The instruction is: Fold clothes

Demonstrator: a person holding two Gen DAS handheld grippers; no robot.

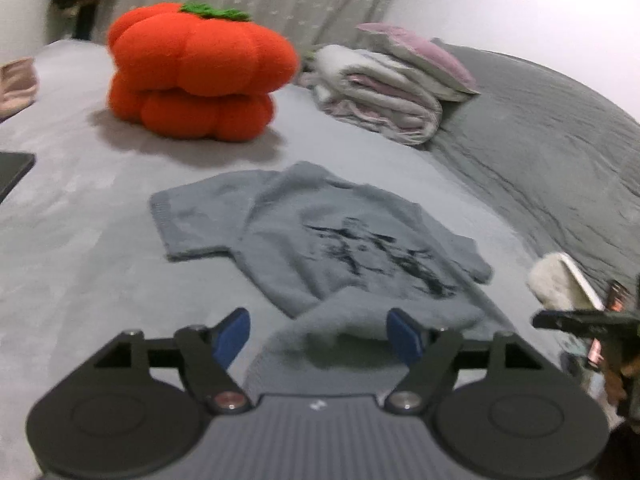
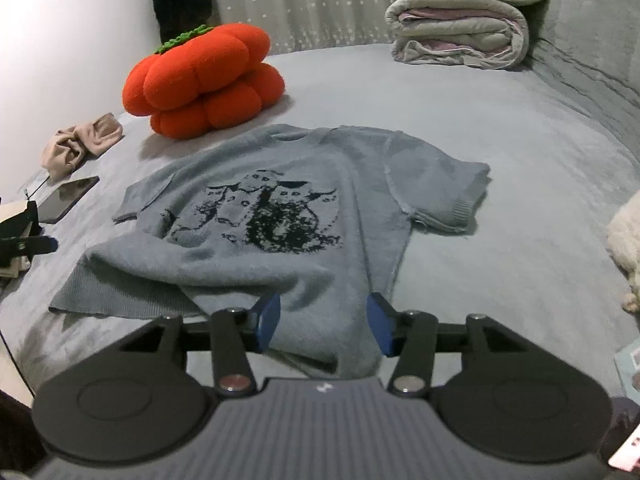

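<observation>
A grey-blue short-sleeved knit top with a black printed figure lies face up on the grey bed, neck away from me, both sleeves spread. Its near hem is rumpled and partly turned up. My right gripper stands open at the hem's right part, with cloth lying between its blue pads. In the left wrist view the same top runs diagonally, and my left gripper is wide open around a raised bunch of the hem. The right gripper shows at that view's right edge.
An orange pumpkin plush sits just beyond the top. A folded quilt with a pillow is at the back right. A dark phone and a beige cloth lie left; something white and fluffy lies right.
</observation>
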